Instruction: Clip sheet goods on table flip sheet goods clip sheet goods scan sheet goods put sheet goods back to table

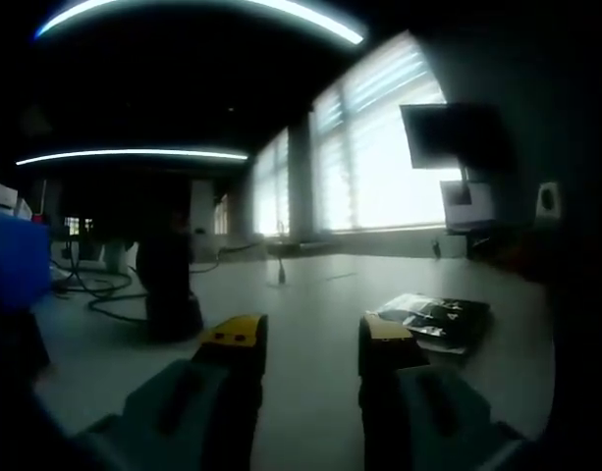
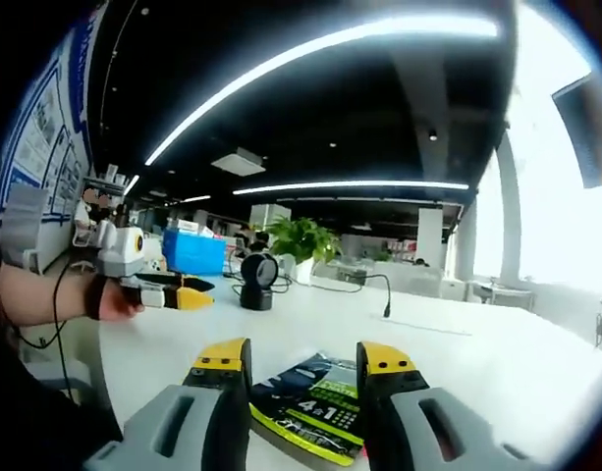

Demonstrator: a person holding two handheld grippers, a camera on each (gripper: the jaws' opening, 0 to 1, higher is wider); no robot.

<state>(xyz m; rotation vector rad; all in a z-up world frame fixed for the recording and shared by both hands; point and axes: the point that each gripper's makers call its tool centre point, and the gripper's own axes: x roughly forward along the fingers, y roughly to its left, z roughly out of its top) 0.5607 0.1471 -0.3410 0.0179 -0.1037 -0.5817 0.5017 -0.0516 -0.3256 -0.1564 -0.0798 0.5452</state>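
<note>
Left gripper view: left gripper (image 1: pixel 310 343) hovers over the white table (image 1: pixel 310 285), jaws spread apart, nothing between the yellow tips. Sheet goods (image 1: pixel 435 320), a flat dark printed pack, lies on the table just ahead and right of the right jaw, not touching it. Dark scanner (image 1: pixel 169 285) on a stand sits ahead-left of the left jaw, cables (image 1: pixel 94 289) looping behind it. Blue box (image 1: pixel 16 260) far left. Bright windows (image 1: pixel 379 157) beyond, a dark monitor (image 1: pixel 448 135) upper right. View is dim.

Right gripper view: right gripper (image 2: pixel 302 361) jaws parted, hanging above the table (image 2: pixel 458 343). Sheet goods (image 2: pixel 312 404) lies flat on the table under and between the jaws, dark with yellow-green edge and "4 1" print; cannot tell if the tips touch it, not pinched. Ahead-left, the left gripper (image 2: pixel 191 292) in a person's hand (image 2: pixel 114 297), its yellow tips apart, pointing toward the scanner (image 2: pixel 256 280) well ahead. Blue box (image 2: pixel 194 253) and a plant (image 2: pixel 302 238) behind. Posters (image 2: pixel 40 137) on the wall at left.
</note>
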